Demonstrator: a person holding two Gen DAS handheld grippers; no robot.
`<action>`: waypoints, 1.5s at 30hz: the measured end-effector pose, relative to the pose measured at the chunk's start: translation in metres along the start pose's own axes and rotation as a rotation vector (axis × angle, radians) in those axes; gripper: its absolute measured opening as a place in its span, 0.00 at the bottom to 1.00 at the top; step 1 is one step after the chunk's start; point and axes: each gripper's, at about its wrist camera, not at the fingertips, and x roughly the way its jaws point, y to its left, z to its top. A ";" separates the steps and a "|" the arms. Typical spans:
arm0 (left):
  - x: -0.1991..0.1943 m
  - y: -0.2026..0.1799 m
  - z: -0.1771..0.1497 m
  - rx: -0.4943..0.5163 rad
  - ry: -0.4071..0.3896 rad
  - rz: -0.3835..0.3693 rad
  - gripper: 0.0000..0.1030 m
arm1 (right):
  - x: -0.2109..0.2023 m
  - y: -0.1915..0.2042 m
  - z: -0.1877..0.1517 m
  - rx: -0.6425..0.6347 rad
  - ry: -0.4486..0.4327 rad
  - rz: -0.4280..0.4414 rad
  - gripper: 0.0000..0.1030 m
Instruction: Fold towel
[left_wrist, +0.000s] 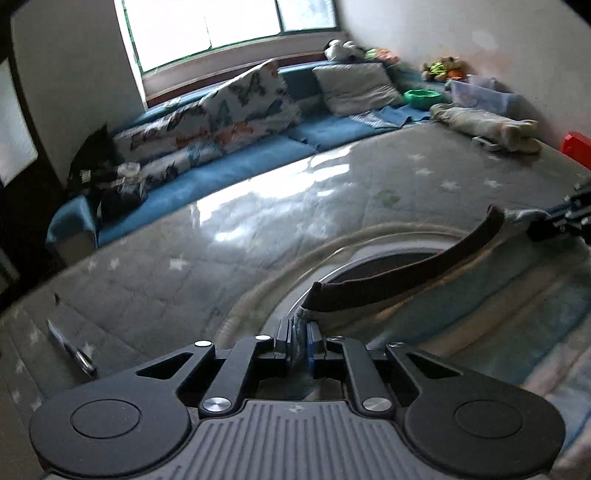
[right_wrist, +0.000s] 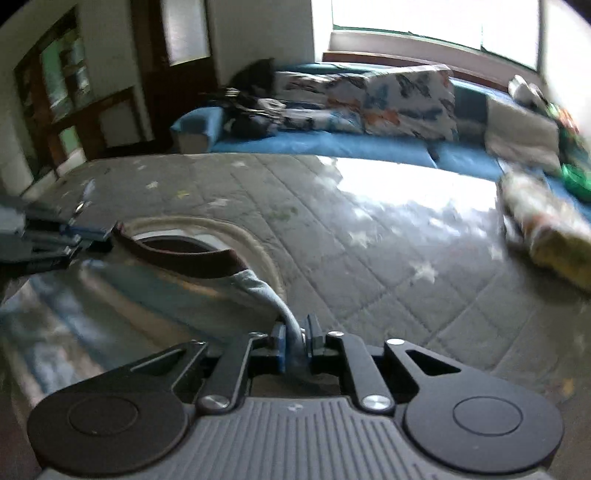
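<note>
In the left view, the left gripper (left_wrist: 300, 341) is pinching a corner of the towel (left_wrist: 461, 295), its jaws pressed tight on the cloth. The towel's dark edge (left_wrist: 406, 277) is stretching across to the right gripper (left_wrist: 554, 221), which is holding the far corner. The towel is hanging just over the grey bed (left_wrist: 258, 221).

In the right view, the right gripper (right_wrist: 293, 345) is squeezing a thin bit of the towel (right_wrist: 166, 288), its jaws closed on it. The left gripper (right_wrist: 74, 236) is holding the other corner. The picture is blurry, so the towel seems to be moving.

The bits being held are small. A hard pull could be tugging a corner free, and that side would be dropping onto the bed (right_wrist: 369, 240). If one hand is going faster, the fold could be ending up crooked.
</note>
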 end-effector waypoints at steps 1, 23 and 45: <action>0.002 0.002 -0.001 -0.015 0.005 0.010 0.15 | 0.002 -0.003 0.000 0.022 0.002 0.003 0.12; 0.006 0.005 0.004 -0.148 0.040 -0.075 0.16 | 0.032 0.030 0.017 0.049 0.015 0.052 0.20; -0.119 0.031 -0.076 -0.279 -0.034 0.068 0.40 | -0.071 0.019 -0.021 -0.039 -0.005 0.035 0.36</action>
